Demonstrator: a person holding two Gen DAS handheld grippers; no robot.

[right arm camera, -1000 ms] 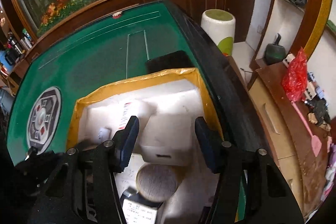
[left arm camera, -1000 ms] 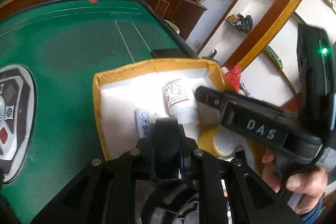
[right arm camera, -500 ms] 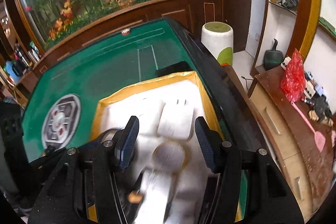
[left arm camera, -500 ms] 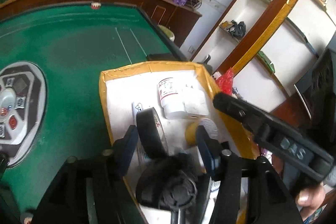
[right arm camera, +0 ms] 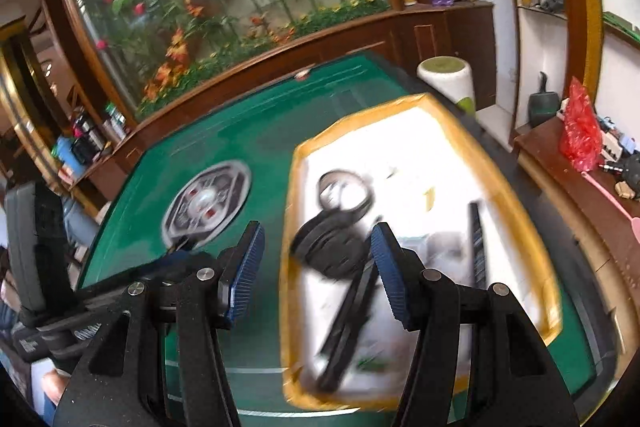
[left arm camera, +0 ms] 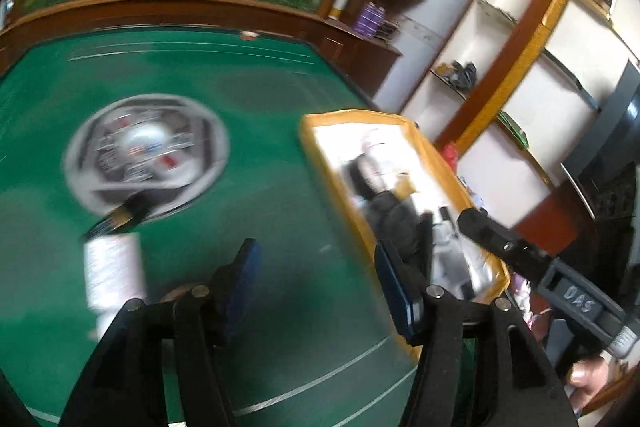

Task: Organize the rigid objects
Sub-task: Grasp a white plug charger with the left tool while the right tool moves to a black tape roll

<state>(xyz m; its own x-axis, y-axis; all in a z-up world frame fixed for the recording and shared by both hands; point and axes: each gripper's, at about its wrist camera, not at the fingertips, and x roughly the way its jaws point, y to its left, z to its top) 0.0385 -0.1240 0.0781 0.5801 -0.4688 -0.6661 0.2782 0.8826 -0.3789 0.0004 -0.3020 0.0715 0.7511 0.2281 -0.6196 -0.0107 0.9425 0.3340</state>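
Black left gripper (left arm camera: 318, 279) over green felt table (left arm camera: 280, 163), jaws just opened apart, nothing between. Right gripper (right arm camera: 316, 267) likewise spread and empty above the yellow-rimmed white tray (right arm camera: 290, 187). Tray holds blurred black items (right arm camera: 332, 247) and white pieces. White bottle (left arm camera: 114, 267) lies on felt, left of left gripper. Round control panel (left arm camera: 146, 155) beyond.

Bare green felt (left arm camera: 280, 187) lies open ahead of the left gripper (left arm camera: 318, 281) — a white bottle (left arm camera: 114, 267) at nine o'clock, round control panel (left arm camera: 146, 157) at eleven, the crowded yellow-rimmed tray (left arm camera: 324, 163) at two.
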